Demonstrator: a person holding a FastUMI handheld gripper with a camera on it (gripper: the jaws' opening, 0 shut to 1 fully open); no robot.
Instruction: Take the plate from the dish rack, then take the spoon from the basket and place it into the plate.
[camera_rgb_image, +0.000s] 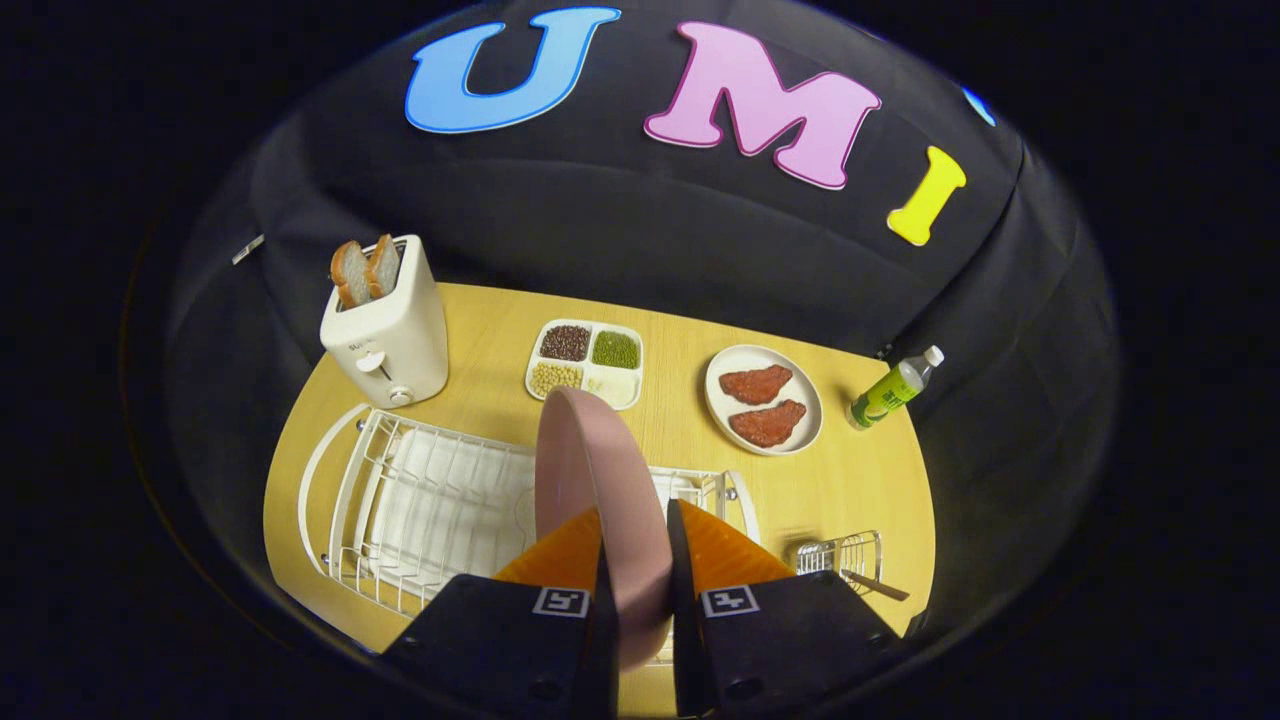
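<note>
A pink plate (585, 470) stands on edge between my two fingers, with my gripper (636, 525) shut on its rim. It hangs above the white wire dish rack (420, 500), which lies just beyond the fingers and to their left. A small wire basket (845, 555) sits right of the fingers, and the spoon's wooden handle (880, 587) sticks out of it toward the table's edge. The spoon's bowl is hidden inside the basket.
A white toaster (390, 330) holding two bread slices stands beyond the rack. Farther back are a divided tray of beans (585, 365), a white plate with two meat pieces (763, 400) and a green bottle (893, 388). Bare wooden table (860, 480) lies between meat plate and basket.
</note>
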